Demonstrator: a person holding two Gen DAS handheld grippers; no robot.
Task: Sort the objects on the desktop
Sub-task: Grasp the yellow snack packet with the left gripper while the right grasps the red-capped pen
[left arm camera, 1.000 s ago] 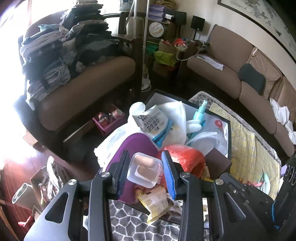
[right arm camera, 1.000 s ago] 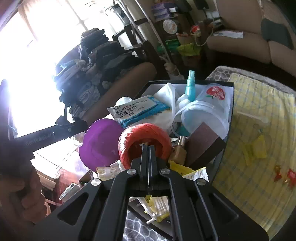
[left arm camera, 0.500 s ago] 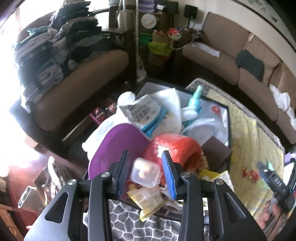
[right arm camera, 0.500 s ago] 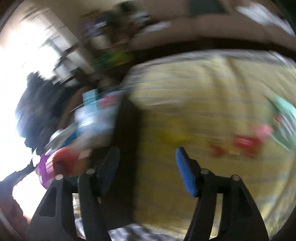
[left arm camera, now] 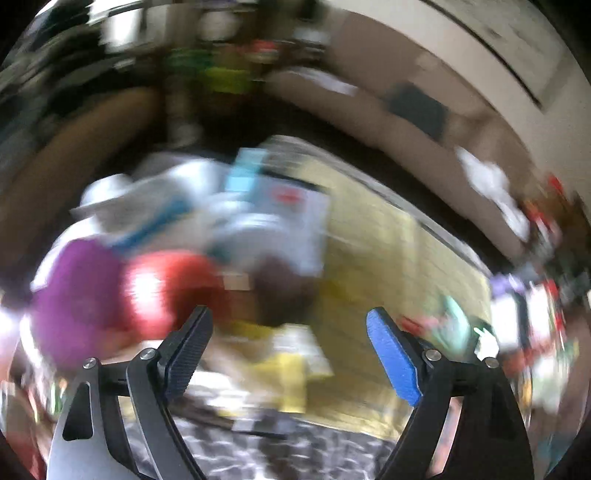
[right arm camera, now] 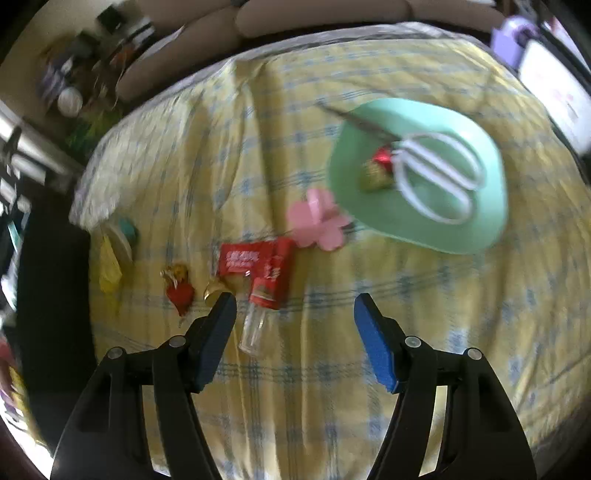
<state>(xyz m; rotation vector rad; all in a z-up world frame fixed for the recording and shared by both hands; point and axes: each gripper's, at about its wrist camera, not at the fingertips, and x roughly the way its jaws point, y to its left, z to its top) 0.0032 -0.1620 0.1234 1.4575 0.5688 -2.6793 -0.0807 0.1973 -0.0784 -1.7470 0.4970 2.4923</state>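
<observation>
My left gripper (left arm camera: 291, 347) is open and empty. Its view is blurred and shows the cluttered bin with a purple lid (left arm camera: 77, 295) and a red twine ball (left arm camera: 170, 288). My right gripper (right arm camera: 295, 332) is open and empty above the yellow checked cloth (right arm camera: 258, 147). Just beyond its left finger lie a small clear bottle (right arm camera: 255, 328) with a red label, a red packet (right arm camera: 240, 260), a red heart charm (right arm camera: 181, 293) and a gold bell (right arm camera: 214, 290). A pink flower clip (right arm camera: 317, 219) lies beside a green tray (right arm camera: 476, 221) that holds white-handled scissors (right arm camera: 436, 177).
A yellow packet (right arm camera: 109, 266) and a teal item (right arm camera: 127, 230) lie near the cloth's left edge. Sofas stand behind the table (right arm camera: 295, 14). A purple object (right arm camera: 511, 33) and a white box (right arm camera: 554, 92) sit at the far right.
My left gripper has opened and no longer holds the small clear case; it swung right. My right gripper opened and swung from the bin to over the yellow cloth.
</observation>
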